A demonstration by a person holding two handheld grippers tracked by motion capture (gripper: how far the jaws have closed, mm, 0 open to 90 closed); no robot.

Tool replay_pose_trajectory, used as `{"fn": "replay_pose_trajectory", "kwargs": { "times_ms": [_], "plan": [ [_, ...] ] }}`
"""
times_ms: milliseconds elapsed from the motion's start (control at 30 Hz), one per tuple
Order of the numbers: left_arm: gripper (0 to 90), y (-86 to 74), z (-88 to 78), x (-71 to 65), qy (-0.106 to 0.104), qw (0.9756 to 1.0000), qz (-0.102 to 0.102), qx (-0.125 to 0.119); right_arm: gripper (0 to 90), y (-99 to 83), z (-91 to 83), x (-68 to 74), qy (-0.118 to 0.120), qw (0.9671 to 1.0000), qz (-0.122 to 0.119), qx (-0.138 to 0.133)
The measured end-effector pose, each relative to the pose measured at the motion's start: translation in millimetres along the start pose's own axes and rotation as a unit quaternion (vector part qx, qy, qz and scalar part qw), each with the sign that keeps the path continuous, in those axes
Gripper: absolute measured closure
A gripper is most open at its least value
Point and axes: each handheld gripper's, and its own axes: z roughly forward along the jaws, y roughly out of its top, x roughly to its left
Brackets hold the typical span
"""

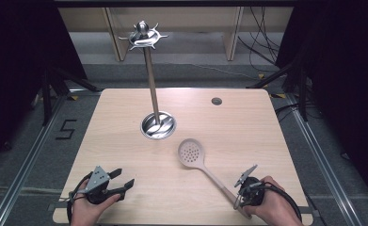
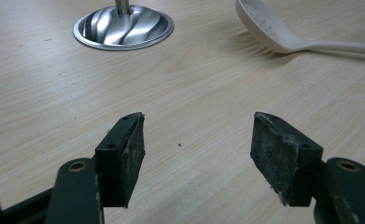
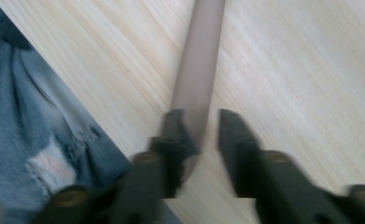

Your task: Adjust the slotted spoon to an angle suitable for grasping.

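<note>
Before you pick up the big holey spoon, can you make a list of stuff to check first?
1. Spoon handle between the right gripper jaws: ok.
2. Pads squeezing the handle tight: cannot tell, picture is blurred.
3. Spoon bowl lying flat on the table: ok.
4. Left gripper open, out of the way: ok.
5. Rack standing upright, hooks on top bare: ok.

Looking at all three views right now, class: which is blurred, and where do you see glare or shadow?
Right gripper view: motion-blurred, the spoon handle smeared. Left gripper view: sharp, glare on the steel base, soft shadow under the slotted spoon. High view: evenly lit table, dark surroundings.
</note>
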Motion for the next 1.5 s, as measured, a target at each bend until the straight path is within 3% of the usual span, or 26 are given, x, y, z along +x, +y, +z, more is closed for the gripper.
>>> {"fn": "replay_pose_trajectory", "kwargs": {
  "times_ms": [67, 267, 333, 367, 433, 600, 633, 667, 700, 733, 767, 800, 833, 933, 1000, 1033, 1167, 1233, 1300, 1433, 1500],
  "plan": [
    [34.0, 0.1, 0.0, 1.2, -0.002, 1.0000, 0.005, -0.002, 90.0, 0.3, 0.1, 1.2, 0.020, 0.9997, 0.010, 0.001],
    [34.0, 0.2, -0.7, 1.3, 0.001, 1.0000, 0.006, -0.001, 90.0, 3.5, 13.3, 7.9, 0.063, 0.9972, -0.007, 0.040],
    [34.0, 0.1, -0.7, 1.5, 0.001, 1.0000, 0.006, 0.000, 90.0, 4.8, 16.2, 10.0, 0.056, 0.9967, -0.003, 0.058],
    [34.0, 0.1, -0.7, 1.4, 0.001, 1.0000, 0.006, -0.001, 90.0, 4.4, 18.6, 8.6, 0.047, 0.9968, -0.012, 0.064],
    [34.0, 0.0, -0.7, 1.1, -0.001, 1.0000, 0.001, -0.001, 90.0, 5.4, 19.3, 8.5, 0.053, 0.9961, -0.005, 0.071],
    [34.0, -0.1, -0.6, 0.9, -0.001, 1.0000, -0.002, -0.002, 90.0, 6.6, 19.2, 2.7, 0.009, 0.9960, -0.005, 0.089],
    [34.0, -0.1, -0.6, 1.1, -0.003, 1.0000, -0.002, -0.002, 90.0, 7.6, 18.2, 3.9, -0.002, 0.9949, 0.014, 0.099],
    [34.0, -0.1, -0.6, 1.1, -0.003, 1.0000, -0.002, -0.002, 90.0, 6.1, 19.4, -1.0, -0.012, 0.9958, -0.002, 0.091],
    [34.0, -0.1, -0.5, 1.0, -0.003, 1.0000, -0.002, -0.003, 90.0, 7.1, 18.8, -1.4, -0.017, 0.9953, 0.009, 0.095],
    [34.0, -0.1, -0.5, 1.0, -0.003, 1.0000, -0.002, -0.003, 90.0, 6.6, 18.6, -6.2, -0.011, 0.9952, -0.003, 0.098],
    [33.9, -0.1, -0.7, 0.8, -0.001, 1.0000, -0.002, -0.002, 90.0, 6.1, 18.5, -5.2, -0.019, 0.9953, 0.021, 0.092],
    [34.0, -0.1, -0.7, 0.7, -0.001, 1.0000, -0.002, -0.002, 90.0, 5.9, 19.1, -5.4, -0.018, 0.9952, 0.031, 0.091],
    [34.0, -0.1, -0.8, 0.9, 0.000, 1.0000, 0.000, -0.001, 90.0, 6.0, 19.1, -9.7, -0.022, 0.9957, 0.014, 0.089],
    [34.0, -0.1, -0.8, 0.6, 0.000, 1.0000, -0.002, -0.002, 90.0, 5.1, 19.5, -14.0, -0.031, 0.9951, 0.039, 0.085],
    [34.0, 0.0, -1.0, 0.6, 0.001, 1.0000, -0.002, 0.000, 90.0, 4.8, 19.4, -17.4, -0.036, 0.9956, 0.031, 0.081],
    [34.0, -0.2, -0.6, 0.6, -0.001, 1.0000, -0.004, -0.003, 90.0, 4.7, 21.0, -22.0, -0.046, 0.9954, 0.039, 0.074],
    [34.0, -0.2, -0.7, 0.9, -0.001, 1.0000, -0.002, -0.001, 90.0, 4.7, 20.9, -34.0, -0.047, 0.9958, 0.038, 0.069],
    [34.0, 0.2, -0.5, 1.7, -0.003, 1.0000, 0.006, -0.004, 90.0, 5.8, 21.3, -40.4, -0.056, 0.9949, 0.048, 0.068],
    [34.0, -0.4, -0.2, 0.5, -0.001, 1.0000, -0.006, -0.003, 90.0, 6.2, 20.9, -45.1, -0.047, 0.9956, 0.054, 0.060],
    [34.0, 0.0, -0.5, 1.3, -0.002, 1.0000, 0.002, -0.003, 90.0, 8.8, 22.1, -54.4, -0.054, 0.9948, 0.071, 0.050],
    [34.0, -0.5, -0.3, 0.6, -0.001, 1.0000, -0.006, -0.003, 90.0, 10.0, 22.7, -58.8, -0.058, 0.9944, 0.076, 0.045]
  ]
}}
